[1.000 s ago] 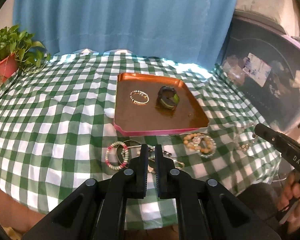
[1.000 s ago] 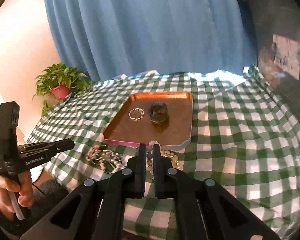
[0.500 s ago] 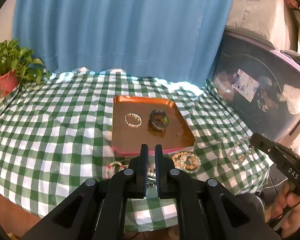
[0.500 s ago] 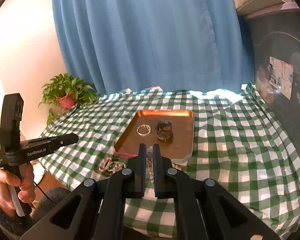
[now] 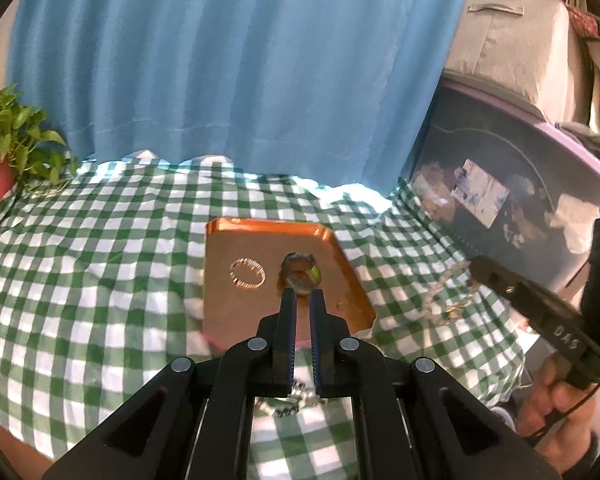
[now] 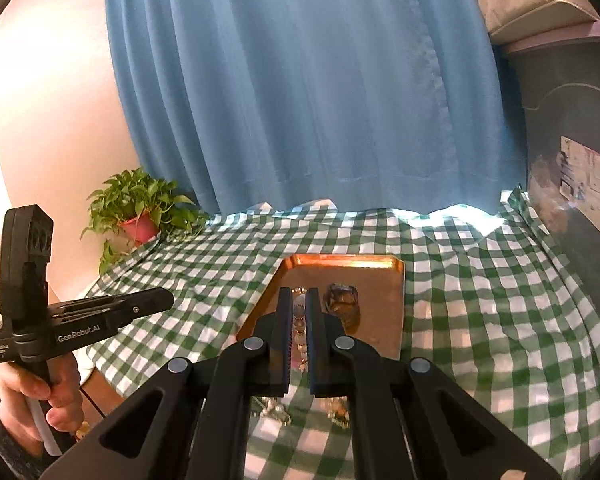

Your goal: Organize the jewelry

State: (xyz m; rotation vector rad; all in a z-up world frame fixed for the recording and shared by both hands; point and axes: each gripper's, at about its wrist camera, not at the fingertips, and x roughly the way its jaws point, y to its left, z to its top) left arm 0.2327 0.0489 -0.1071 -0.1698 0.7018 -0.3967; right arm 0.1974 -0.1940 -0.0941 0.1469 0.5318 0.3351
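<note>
Both claws, left claw (image 5: 303, 300) and right claw (image 6: 299, 300), are closed and hold nothing. Loose jewelry (image 5: 296, 398) lies at the table's near edge, low in frame; a careless grab could sweep it off. Farther up, the copper tray (image 5: 228, 312) carries a beaded bracelet (image 5: 247, 273) and a dark bangle (image 5: 300, 274).

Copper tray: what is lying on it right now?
On the copper tray lie a thin gold bracelet and a dark chunky bangle. The left gripper covers the tray's near edge, so anything there cannot be seen.
</note>
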